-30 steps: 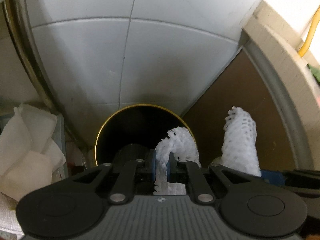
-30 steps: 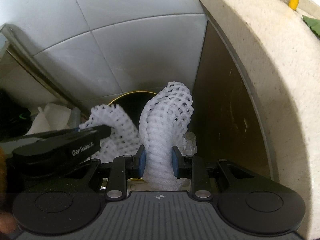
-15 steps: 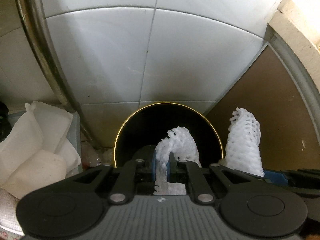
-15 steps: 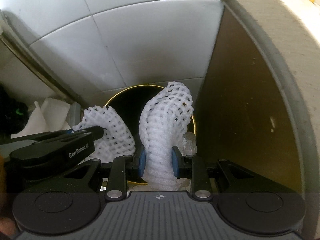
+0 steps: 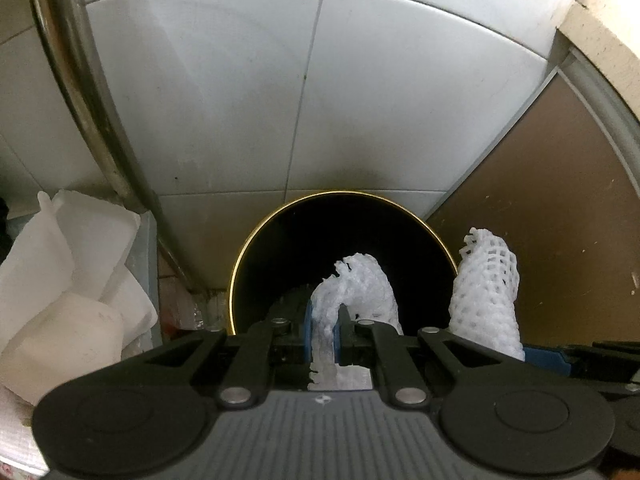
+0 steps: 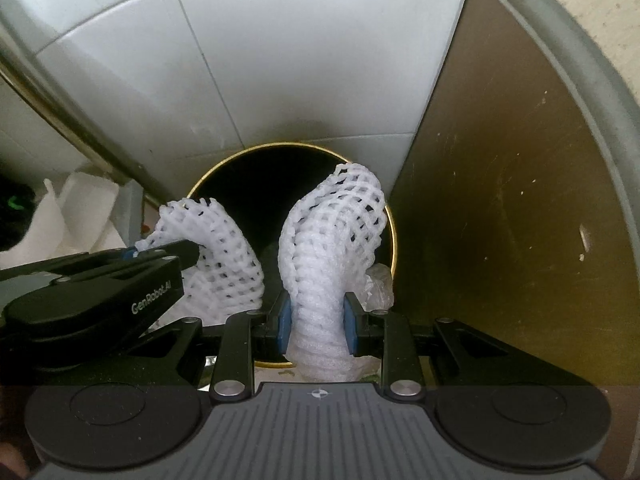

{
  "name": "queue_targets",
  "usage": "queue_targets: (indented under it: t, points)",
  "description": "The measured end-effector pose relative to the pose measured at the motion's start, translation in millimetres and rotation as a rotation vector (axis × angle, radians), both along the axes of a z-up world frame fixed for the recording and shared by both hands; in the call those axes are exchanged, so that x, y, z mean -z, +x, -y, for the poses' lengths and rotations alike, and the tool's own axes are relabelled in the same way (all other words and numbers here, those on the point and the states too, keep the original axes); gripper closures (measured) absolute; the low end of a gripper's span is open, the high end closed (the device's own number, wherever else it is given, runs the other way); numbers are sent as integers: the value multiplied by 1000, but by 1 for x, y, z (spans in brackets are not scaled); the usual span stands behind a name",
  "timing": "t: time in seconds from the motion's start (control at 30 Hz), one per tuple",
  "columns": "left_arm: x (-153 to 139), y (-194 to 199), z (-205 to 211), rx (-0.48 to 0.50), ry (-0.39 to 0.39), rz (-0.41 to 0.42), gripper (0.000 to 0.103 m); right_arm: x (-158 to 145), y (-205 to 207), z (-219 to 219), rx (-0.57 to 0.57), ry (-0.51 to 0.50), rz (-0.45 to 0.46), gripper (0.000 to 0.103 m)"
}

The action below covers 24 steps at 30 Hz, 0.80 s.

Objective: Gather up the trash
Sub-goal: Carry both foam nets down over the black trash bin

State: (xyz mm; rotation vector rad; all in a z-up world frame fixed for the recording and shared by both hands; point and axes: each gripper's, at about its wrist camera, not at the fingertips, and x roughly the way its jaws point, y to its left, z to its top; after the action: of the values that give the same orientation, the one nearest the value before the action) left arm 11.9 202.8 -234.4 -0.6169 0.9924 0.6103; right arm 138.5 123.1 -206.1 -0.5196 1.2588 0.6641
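A round black bin with a gold rim (image 5: 236, 276) (image 6: 394, 240) stands on the floor by the tiled wall, its mouth dark. My left gripper (image 5: 325, 334) is shut on a thin white foam net sleeve (image 5: 360, 284) that curls over the bin's mouth. My right gripper (image 6: 316, 322) is shut on a thicker white foam net sleeve (image 6: 336, 232), which arches above the bin opening. The right gripper's sleeve (image 5: 486, 280) also shows at the right edge of the bin in the left wrist view. The left gripper's sleeve (image 6: 216, 248) shows in the right wrist view.
White tiled wall (image 5: 312, 92) rises behind the bin. A brown cabinet panel (image 6: 500, 200) and a pale stone counter edge (image 5: 600, 32) stand on the right. A metal pipe (image 5: 80, 100) runs down at left, beside crumpled white paper and foam (image 5: 72, 280).
Both grippers have sunk toward the bin with their foam sleeves; the bin's mouth looms larger and more of its rim shows. Both grips hold unchanged.
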Motion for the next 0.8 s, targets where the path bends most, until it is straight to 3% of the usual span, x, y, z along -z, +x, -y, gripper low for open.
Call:
queue_targets:
  t: [0.8]
  points:
    - [14,10,4,-13,-11,-49,96,38,10,-16,38,-64,-11,70]
